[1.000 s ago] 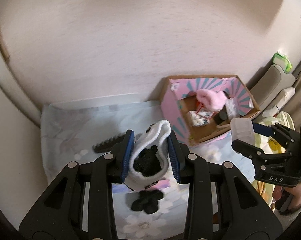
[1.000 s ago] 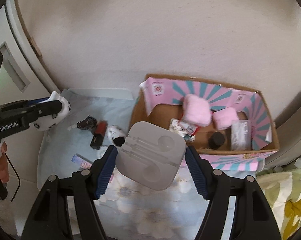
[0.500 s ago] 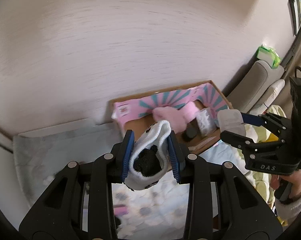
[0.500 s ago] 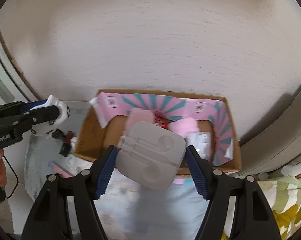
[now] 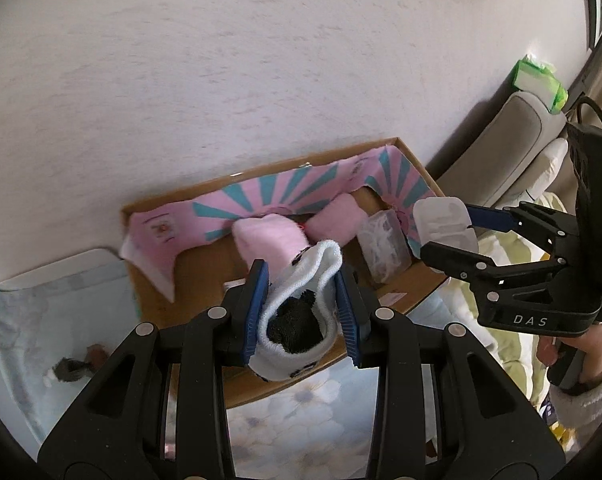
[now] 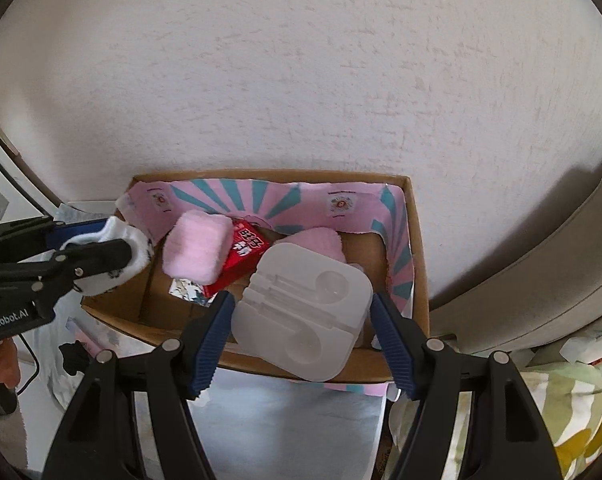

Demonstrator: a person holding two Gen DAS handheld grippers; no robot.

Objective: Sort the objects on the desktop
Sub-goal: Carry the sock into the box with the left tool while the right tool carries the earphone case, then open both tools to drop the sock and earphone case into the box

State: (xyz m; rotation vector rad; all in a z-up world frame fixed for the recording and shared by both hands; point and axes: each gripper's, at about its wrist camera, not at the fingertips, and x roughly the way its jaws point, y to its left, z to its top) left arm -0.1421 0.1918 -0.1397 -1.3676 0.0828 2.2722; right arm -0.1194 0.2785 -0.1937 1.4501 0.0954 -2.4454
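A white sock with black patches (image 5: 301, 312) is seen clamped between the blue pads of the left gripper (image 5: 301, 316), and it is held above the near part of the cardboard box (image 5: 269, 384). The box is lined with pink paper bearing teal rays, and it is set against a pale textured wall (image 5: 261, 60) on a light floral cloth (image 5: 301, 432).

Over on the other side, a translucent white plastic case (image 6: 303, 310) is gripped flat between the pads of the right gripper (image 6: 303, 320), its jaws held fairly wide around it. The case is poised over the right half of the box, above the near wall.

Inside the box, a pink fluffy pad (image 6: 197, 250) is seen at the left, with a red packet (image 6: 241, 256) touching its right side. A second pink fluffy piece (image 6: 319, 240) is partly hidden behind the case. A small shiny wrapper (image 6: 187, 290) lies just in front of the first pad, and a clear bag of white bits (image 5: 383, 246) is seen near the right end.

Outside the box, small dark items (image 5: 71, 368) are left on the cloth at the left. A hand (image 5: 581, 356) is seen wrapped round the right gripper's handle.
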